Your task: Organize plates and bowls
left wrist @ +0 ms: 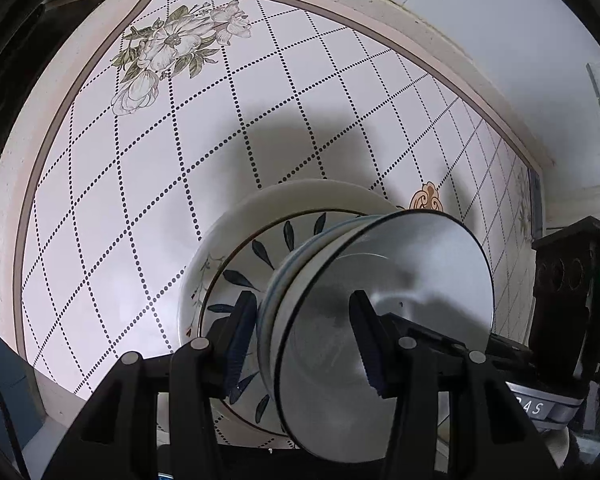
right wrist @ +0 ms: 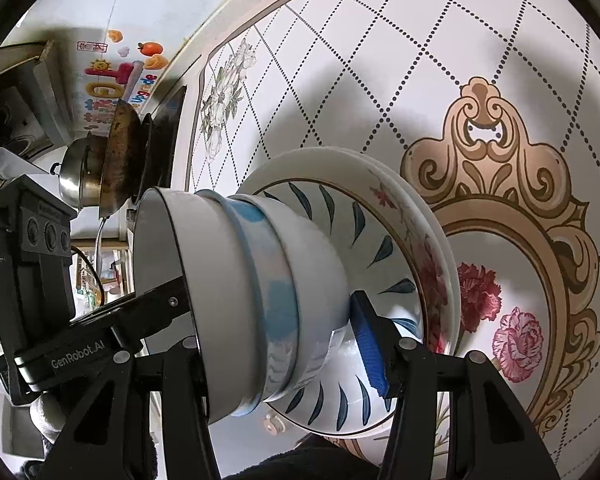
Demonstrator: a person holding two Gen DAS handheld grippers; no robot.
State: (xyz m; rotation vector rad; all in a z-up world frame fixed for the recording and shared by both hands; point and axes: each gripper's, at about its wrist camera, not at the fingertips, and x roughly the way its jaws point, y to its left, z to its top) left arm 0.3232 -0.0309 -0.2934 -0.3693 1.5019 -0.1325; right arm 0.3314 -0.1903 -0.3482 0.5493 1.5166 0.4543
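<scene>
Step in hand, by judgement: nesting stage of the sort. A stack of bowls (left wrist: 380,320) sits on a stack of plates (left wrist: 235,240) on the tabletop (left wrist: 139,152), and both tools are on the top of the pile.

Left gripper (left wrist: 304,340): jaws part-open, straddling the wall of the top bowl (left wrist: 400,280); one finger outside the stack, the other inside the bowl. Pads look to be on the wall, so read as clamped on it. Right gripper (right wrist: 275,364): near finger at the rim of the top bowl, blue pad at the foot of the lowest bowl, so it spans the whole bowl stack and appears clamped across it.

Location: pile stands mid-table, near side, just left of the tan scroll motif (right wrist: 484,132) printed on the tabletop. The other tool's body shows at the edge of each wrist view.

Condition of goods:
- Bowls: three or so nested, rims seen edge-on. Top one plain white w/ thin dark rim; next has pale blue bands; bottom one white.
- Plates: upper w/ dark blue leaf strokes (right wrist: 380,248) round the well; under it a wider plate w/ red floral rim (right wrist: 432,272). Poss. another beneath; cannot tell.
- No chips or cracks visible.

Next move, by judgement: either seat the bowls square in the plate well and release, or lift the stack clear. Either way both tools must act together & level. Glazed ware is slick; a tilt could slide the bowls off.

Background: wok and steel pot (right wrist: 79,176) far left, well apart.
</scene>
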